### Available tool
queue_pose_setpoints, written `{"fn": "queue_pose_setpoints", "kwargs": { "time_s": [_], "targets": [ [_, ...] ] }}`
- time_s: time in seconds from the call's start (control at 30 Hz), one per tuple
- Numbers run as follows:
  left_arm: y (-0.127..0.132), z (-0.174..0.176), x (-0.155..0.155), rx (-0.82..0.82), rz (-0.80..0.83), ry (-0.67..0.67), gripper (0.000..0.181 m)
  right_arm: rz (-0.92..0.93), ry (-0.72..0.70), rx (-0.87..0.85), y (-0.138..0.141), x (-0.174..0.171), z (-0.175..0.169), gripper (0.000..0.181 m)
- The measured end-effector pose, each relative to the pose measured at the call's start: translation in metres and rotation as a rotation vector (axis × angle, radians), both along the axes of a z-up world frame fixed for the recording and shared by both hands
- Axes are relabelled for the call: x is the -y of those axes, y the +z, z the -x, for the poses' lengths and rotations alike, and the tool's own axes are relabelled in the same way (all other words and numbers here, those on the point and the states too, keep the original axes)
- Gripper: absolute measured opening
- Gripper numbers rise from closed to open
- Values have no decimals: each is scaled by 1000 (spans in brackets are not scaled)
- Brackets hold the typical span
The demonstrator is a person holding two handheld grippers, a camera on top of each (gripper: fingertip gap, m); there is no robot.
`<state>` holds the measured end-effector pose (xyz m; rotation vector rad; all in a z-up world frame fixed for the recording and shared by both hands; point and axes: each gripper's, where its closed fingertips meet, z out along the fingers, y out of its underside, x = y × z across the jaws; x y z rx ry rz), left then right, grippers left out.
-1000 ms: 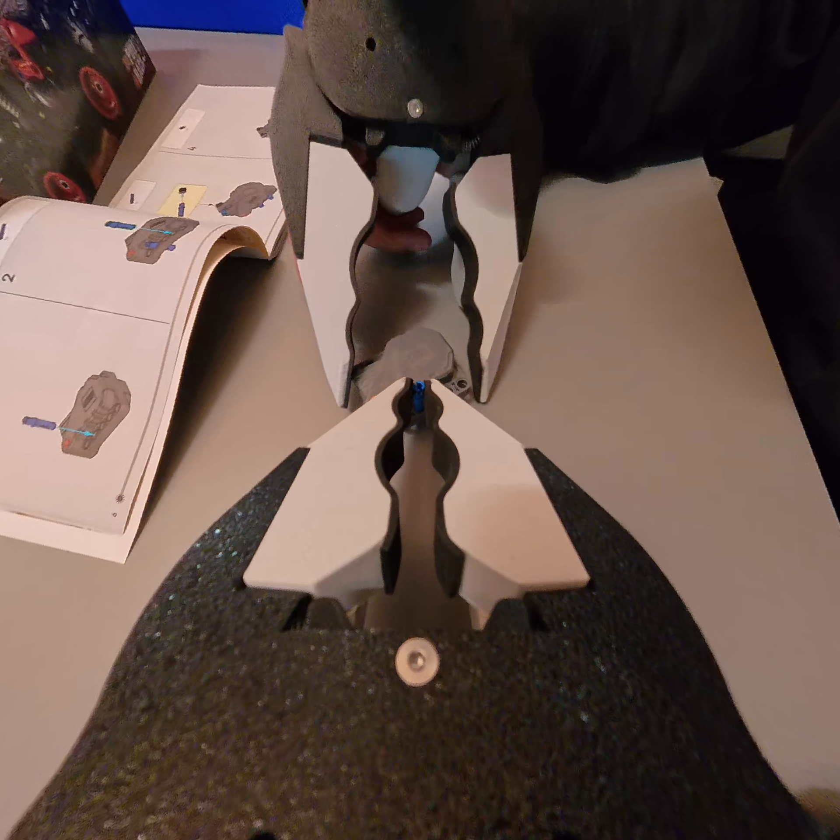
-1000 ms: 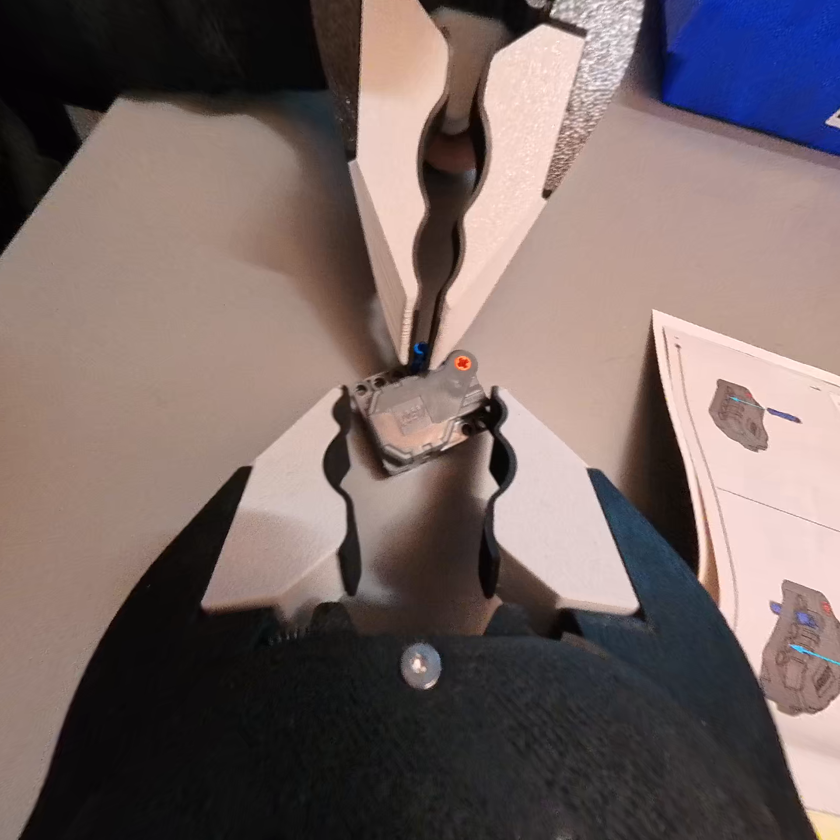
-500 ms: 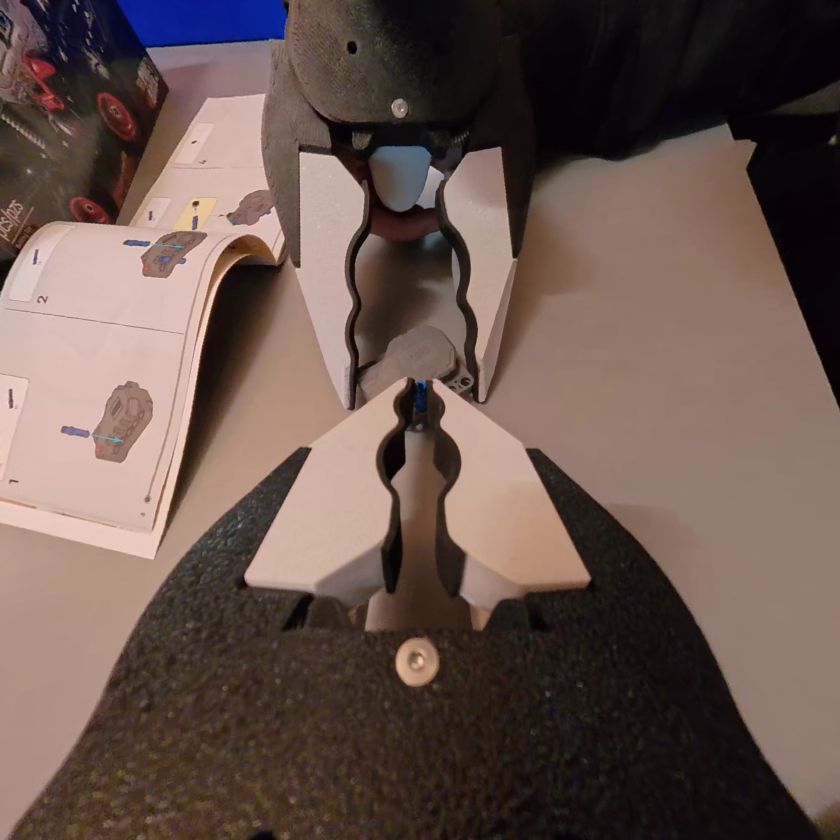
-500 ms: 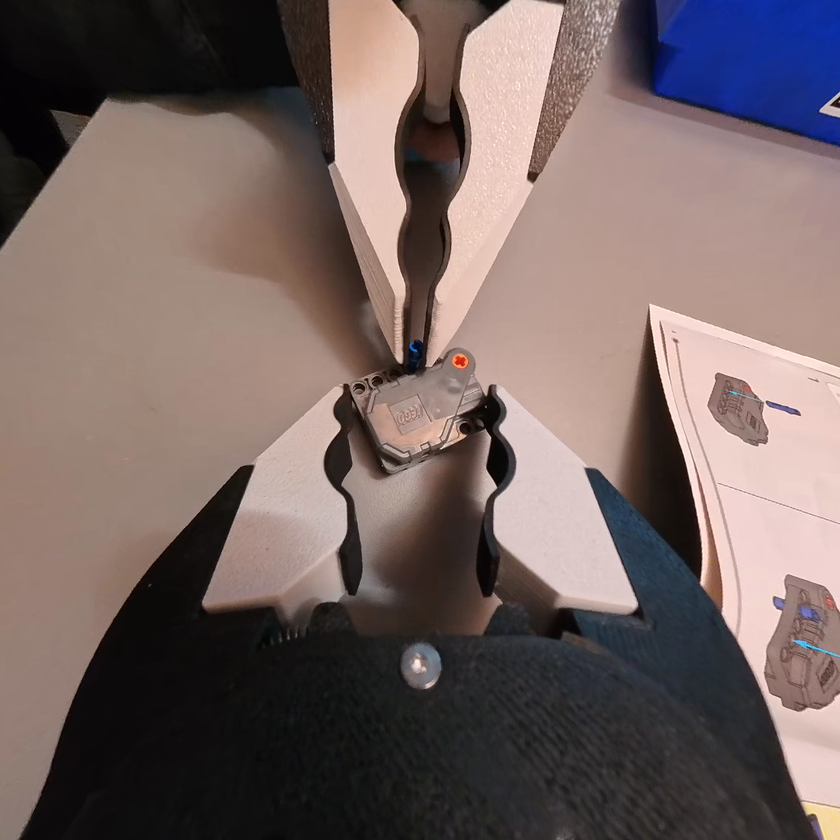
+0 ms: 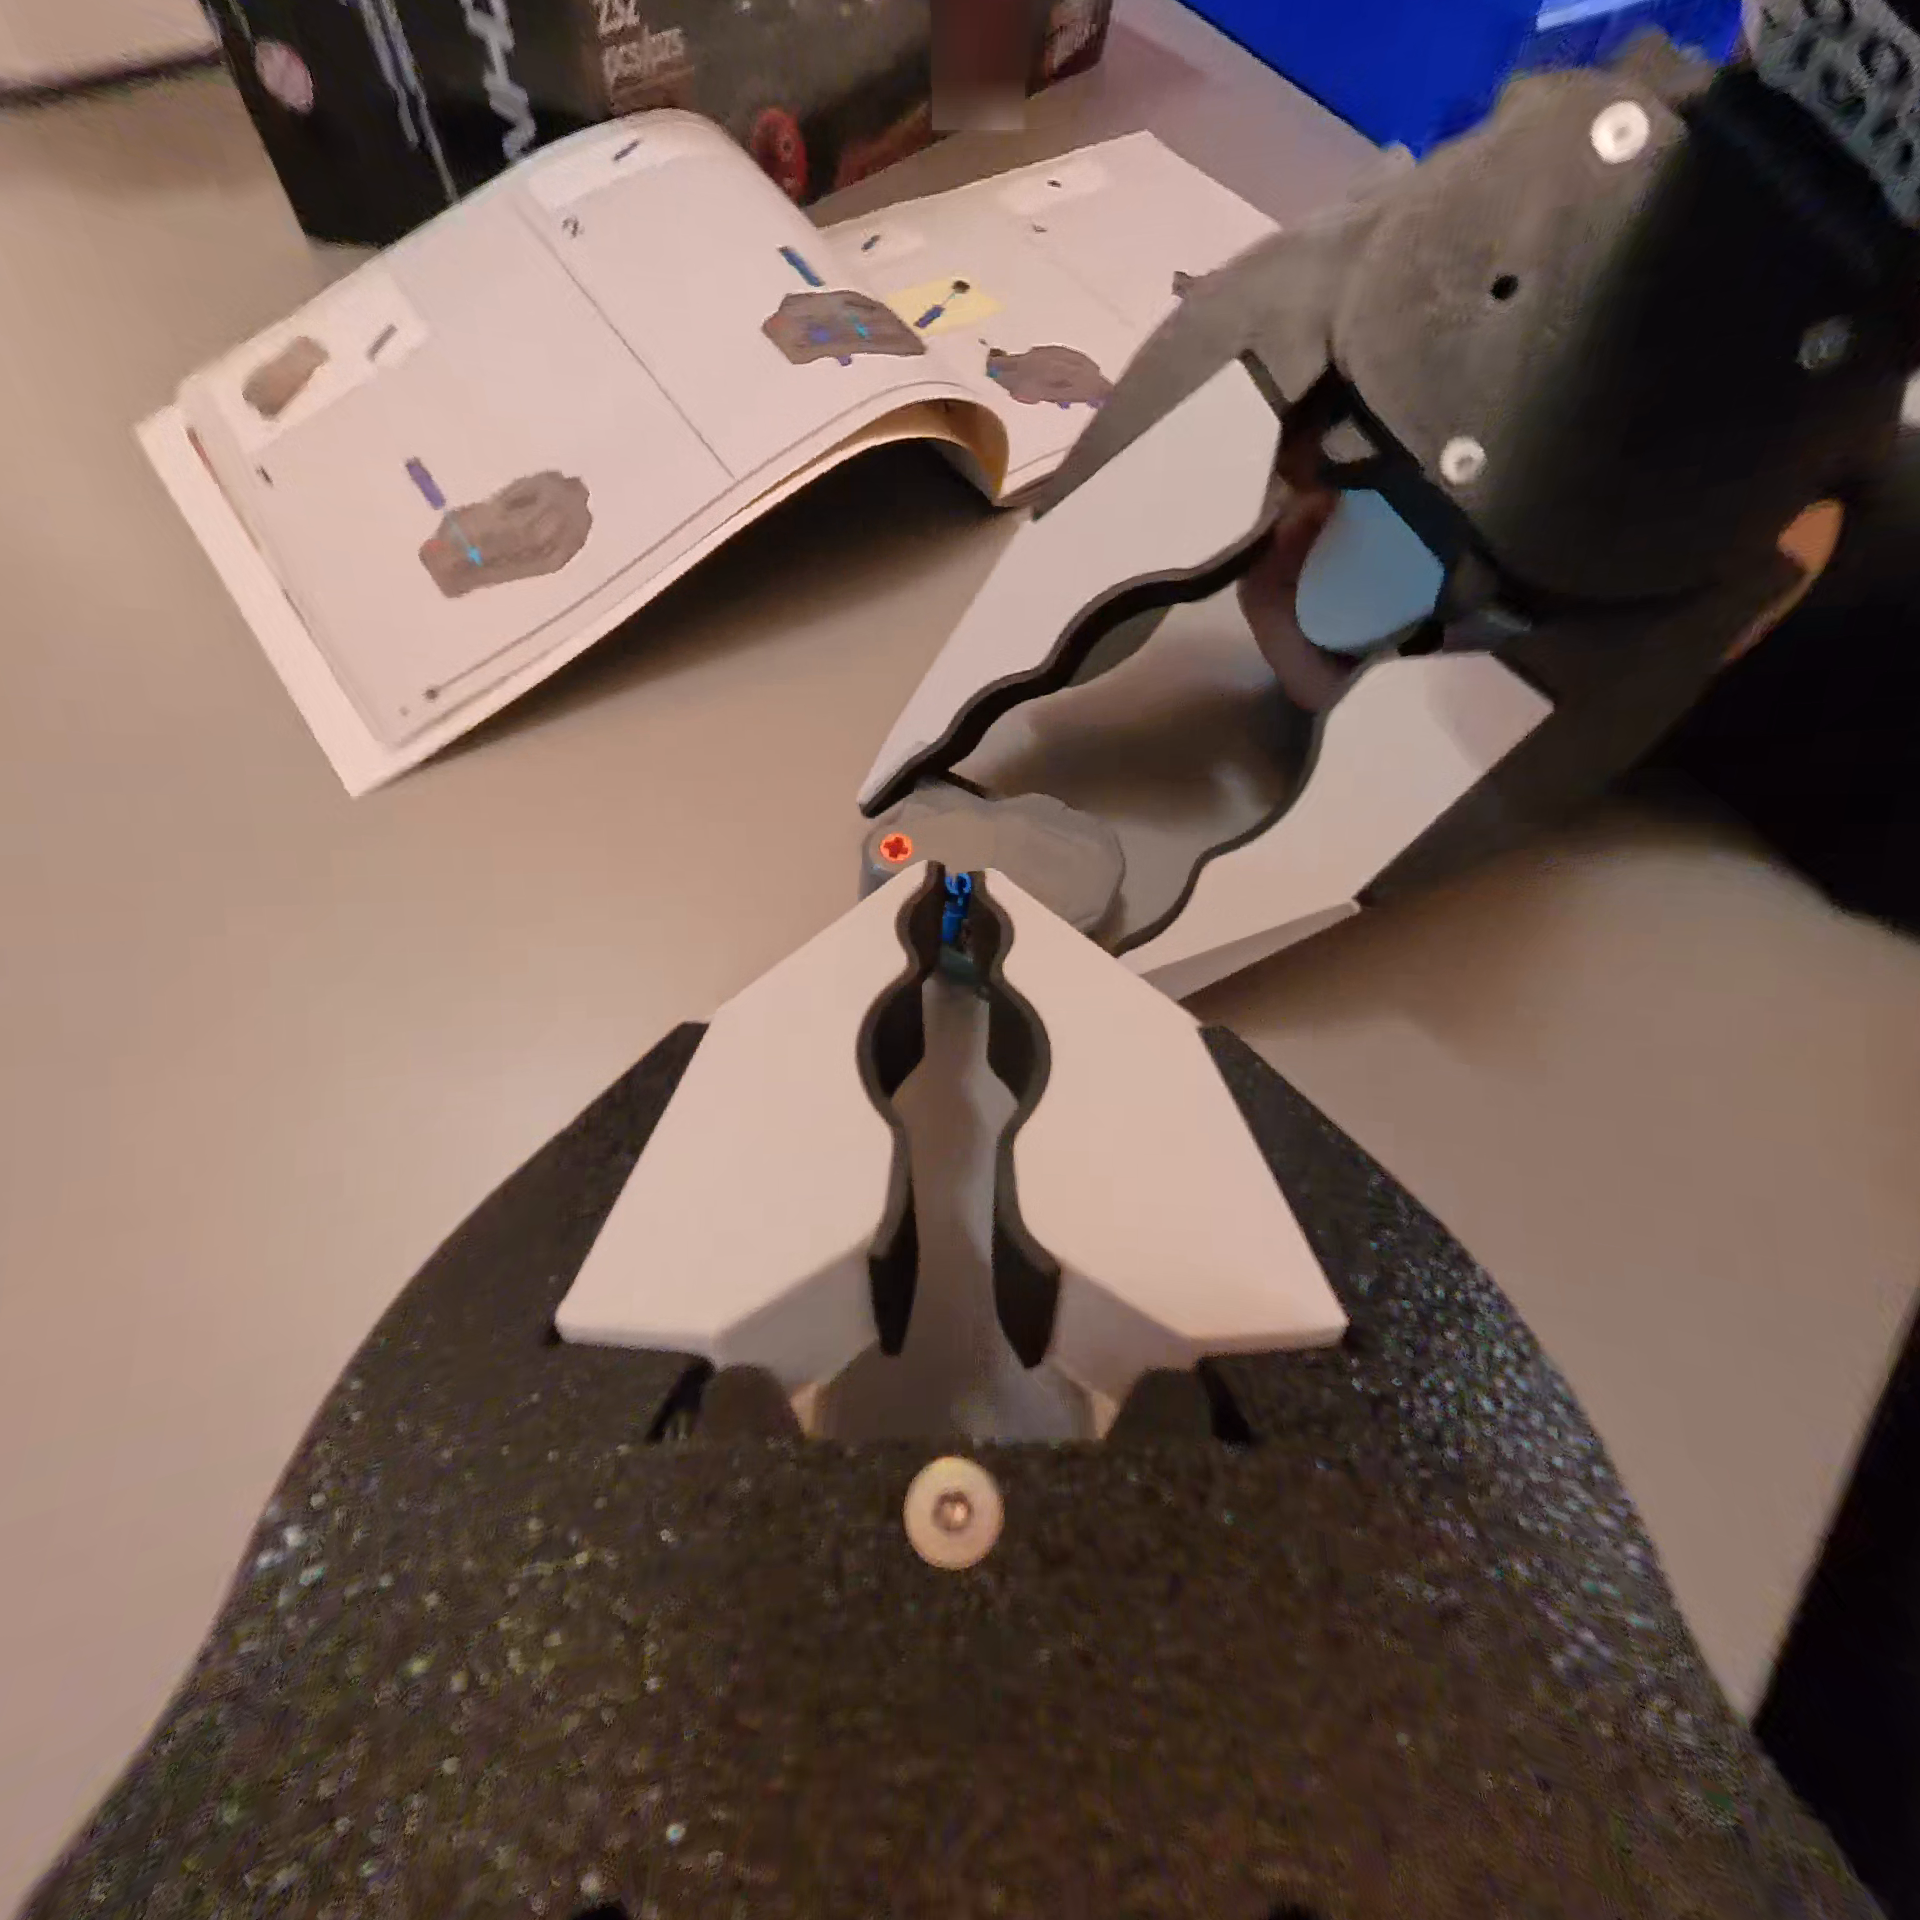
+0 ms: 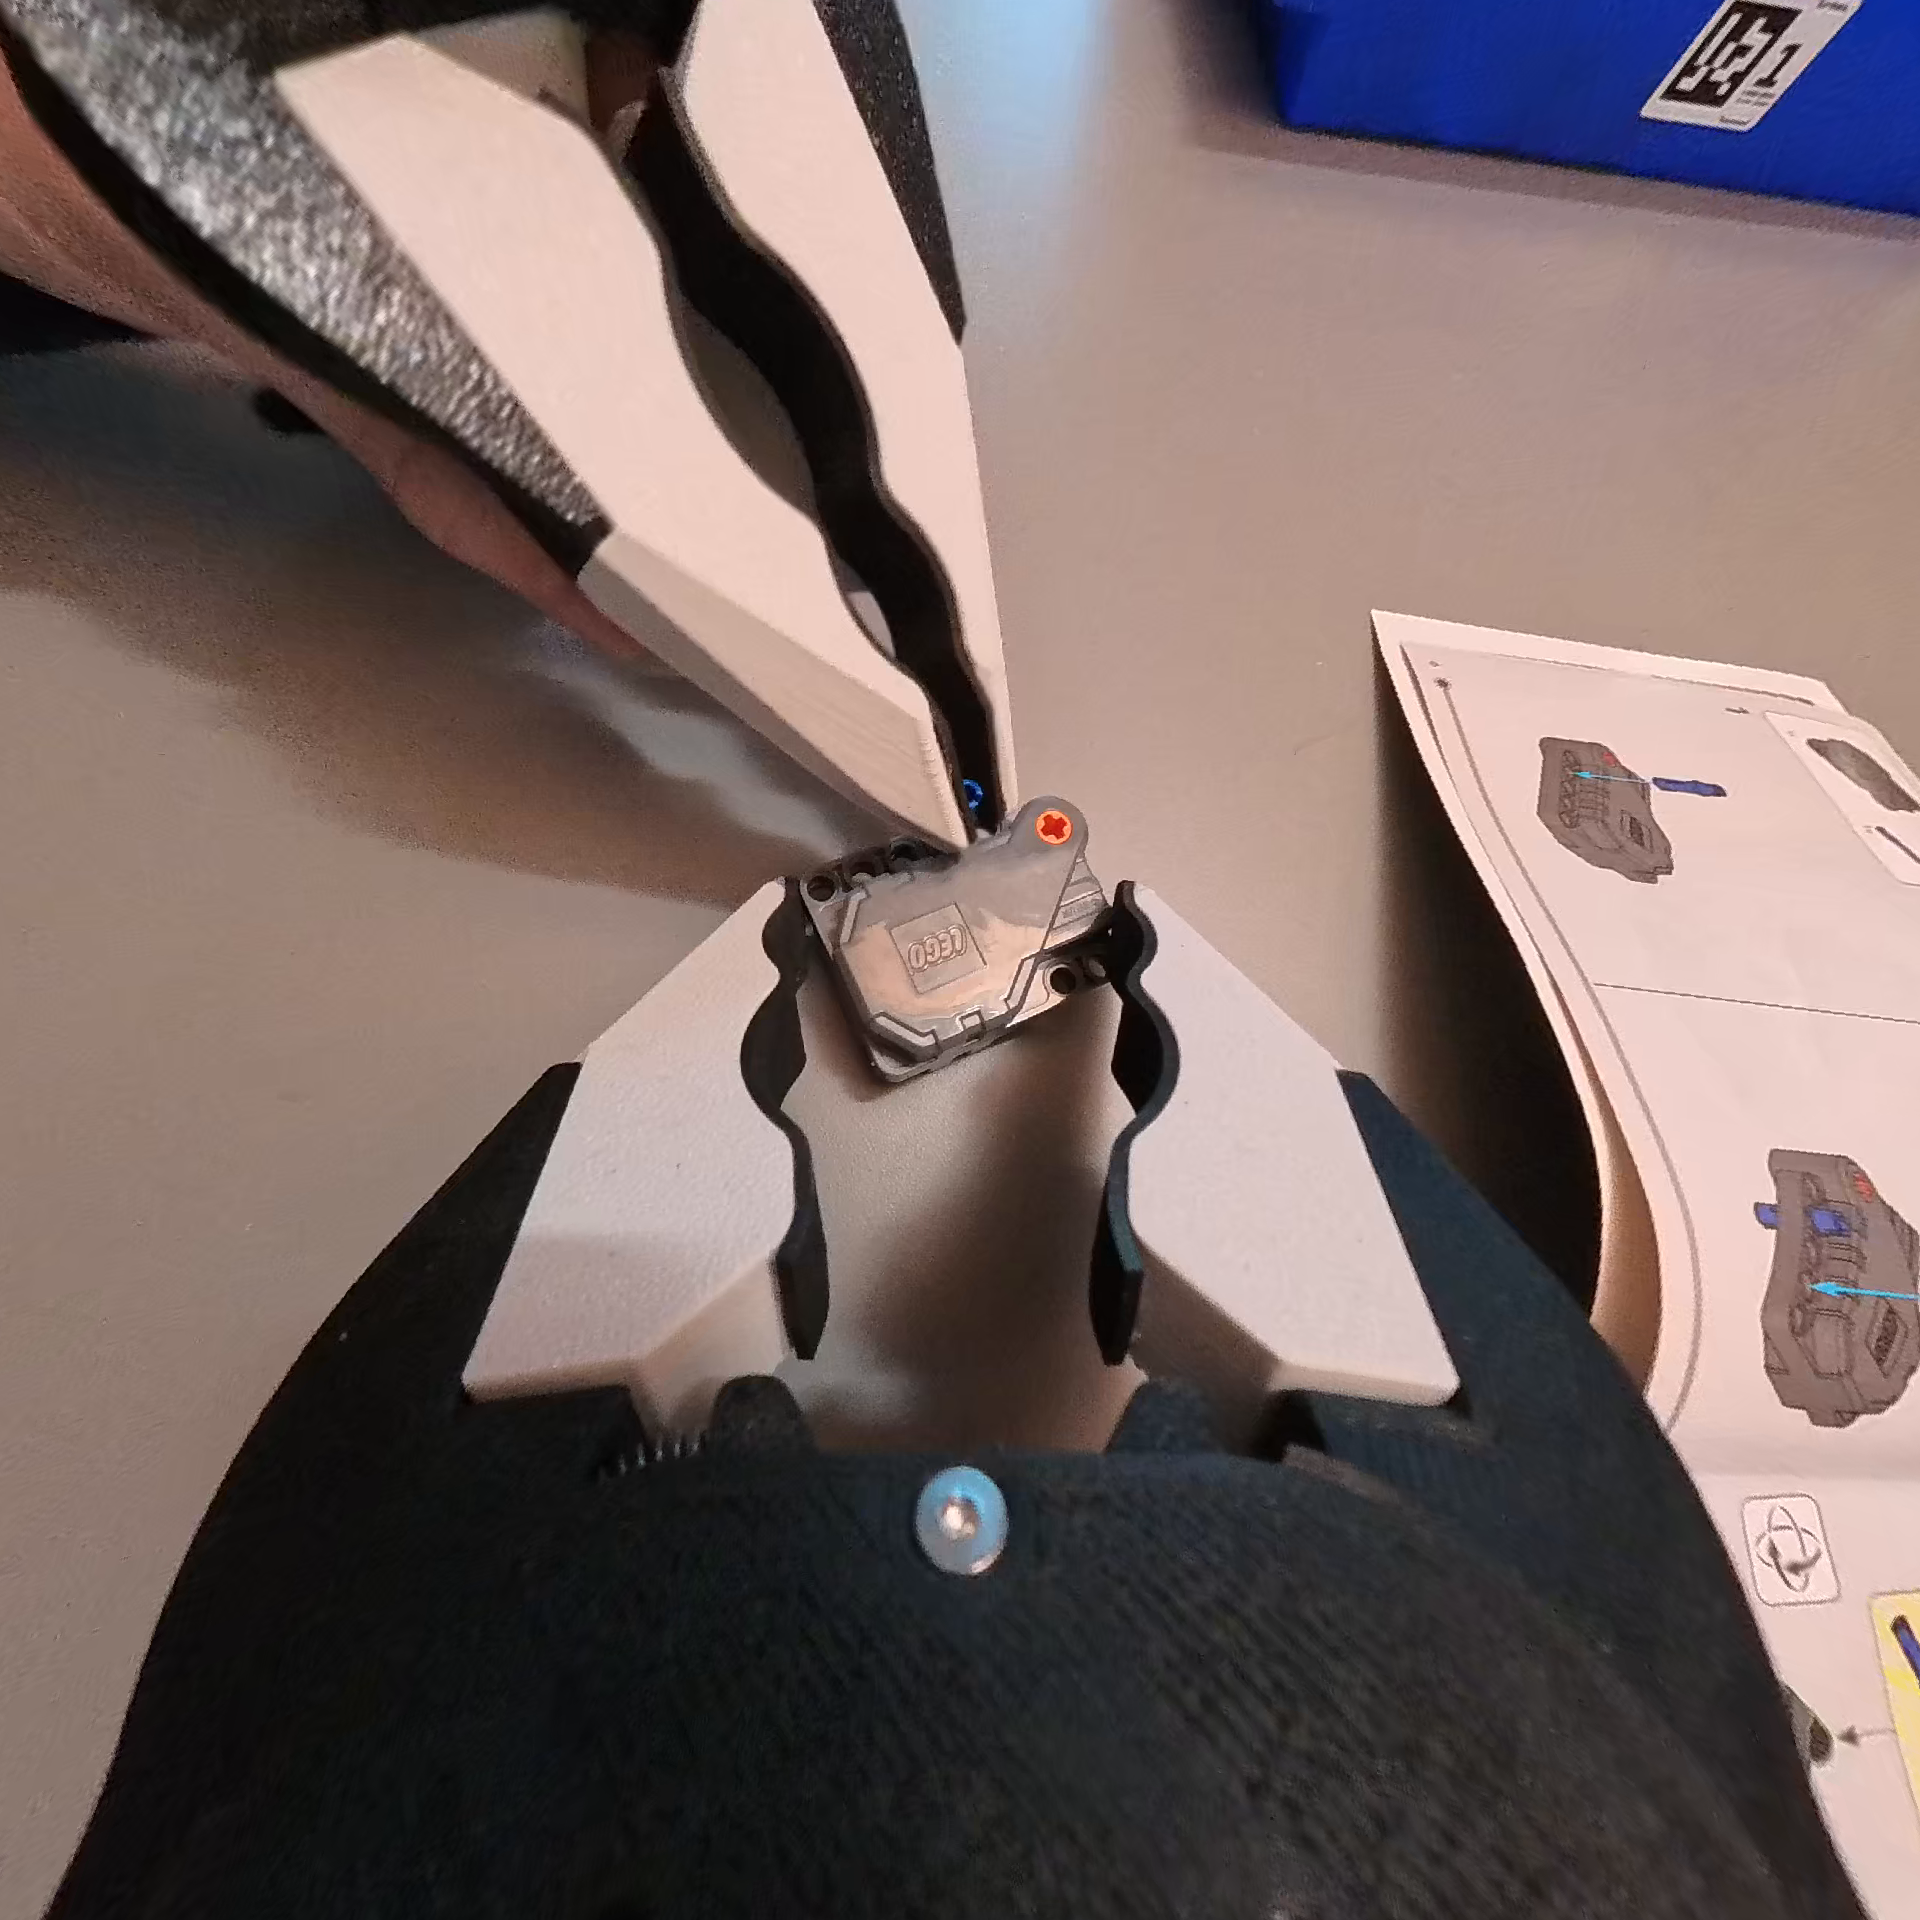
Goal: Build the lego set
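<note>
While the right gripper (image 6: 951, 925) clamps the grey block (image 6: 951, 951) between its fingertips just above the table (image 6: 312, 987), the left gripper (image 5: 954, 902) is nearly closed, pinching a small blue pin (image 5: 956, 902) at its tips. The block is a chunky, dark grey piece with a raised square emblem on its top face, round holes along its edges and an orange cross-shaped socket (image 6: 1054, 827) at one rounded corner. The pin's end sits right against the block's side near that corner; whether it has entered a hole cannot be told. An open instruction booklet (image 5: 582, 436) lies nearby, with a dark box (image 5: 436, 94) behind it.
</note>
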<state>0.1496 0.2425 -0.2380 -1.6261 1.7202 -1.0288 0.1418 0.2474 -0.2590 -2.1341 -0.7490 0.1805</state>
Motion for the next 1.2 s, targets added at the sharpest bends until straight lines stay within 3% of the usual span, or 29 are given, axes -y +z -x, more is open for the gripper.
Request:
{"fn": "queue_pose_setpoints", "kwargs": {
  "time_s": [0.07,0.17,0.27,0.37,0.6,0.83,1.2],
  "targets": [
    [0,1,2,32,-114,-91,2,2,8,-3,0,0,0,58],
    [6,5,10,63,-99,-251,30,1,18,-2,0,1,1,58],
    [21,8,8,156,-131,-418,21,2,31,-3,0,2,1,58],
    [15,20,7,125,-171,-618,18,2,53,-4,0,4,3,58],
    [-2,13,4,70,-219,-763,15,4,65,-7,0,4,4,58],
    [-4,9,7,69,-179,-732,2,4,65,-6,0,4,4,58],
    [-5,6,4,-15,-31,-293,2,2,60,-4,0,4,4,57]
  ]
}}
